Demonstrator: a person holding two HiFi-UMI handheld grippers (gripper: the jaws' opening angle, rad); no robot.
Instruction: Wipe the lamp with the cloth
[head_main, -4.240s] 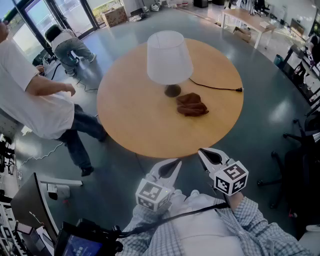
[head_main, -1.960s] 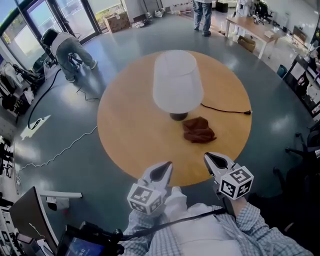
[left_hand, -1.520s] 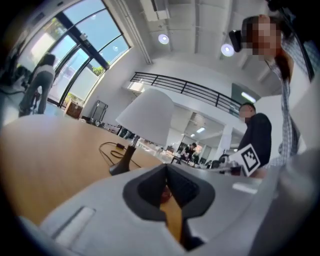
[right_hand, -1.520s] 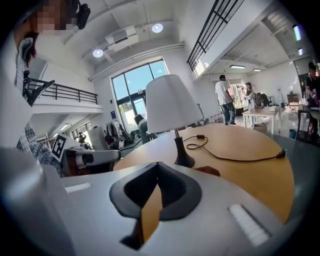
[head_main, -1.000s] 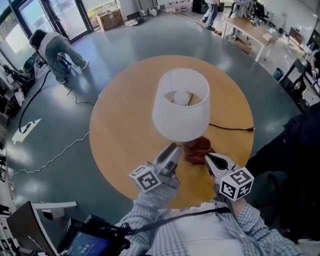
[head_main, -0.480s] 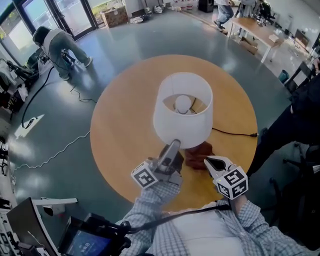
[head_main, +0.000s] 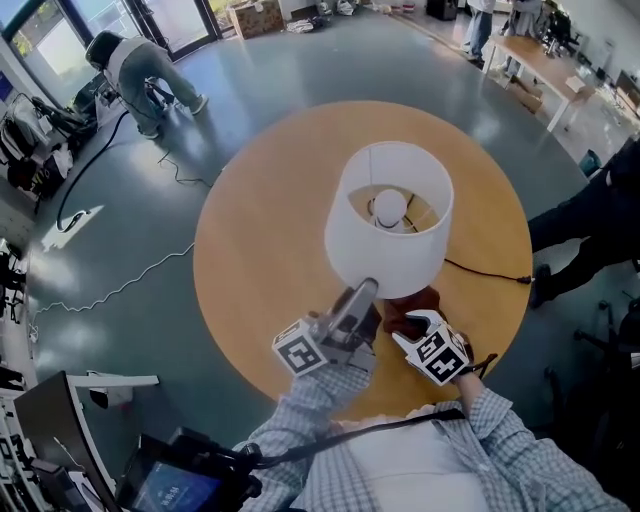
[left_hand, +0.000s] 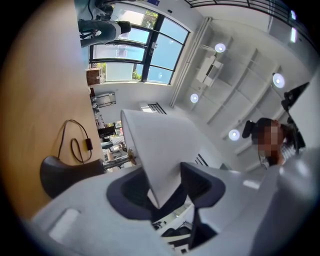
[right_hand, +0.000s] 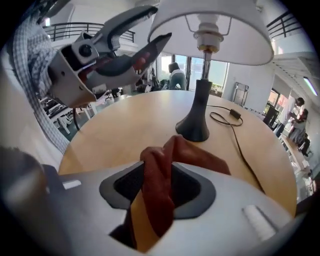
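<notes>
A white lampshade (head_main: 352, 258) with its bulb (head_main: 388, 207) stands on the round wooden table (head_main: 260, 230). A brown cloth (head_main: 426, 299) lies crumpled beside the dark lamp base (right_hand: 195, 127). My left gripper (head_main: 368, 290) points up at the shade's near lower rim. That rim (left_hand: 160, 150) sits between the jaws, which are closing, and gaps still show beside it. My right gripper (head_main: 405, 328) points down over the cloth. Its jaws are opening, and a raised fold of cloth (right_hand: 157, 185) stands between them.
The lamp's black cord (head_main: 490, 272) runs right across the table to its edge. A crouching person (head_main: 140, 65) is on the floor at the back left. Someone in dark clothes (head_main: 590, 220) stands close to the table's right side. A cable (head_main: 110, 290) trails on the floor at the left.
I have come up close to the table. The left gripper rose to the shade's rim. The right gripper tipped down and dropped onto the cloth.
</notes>
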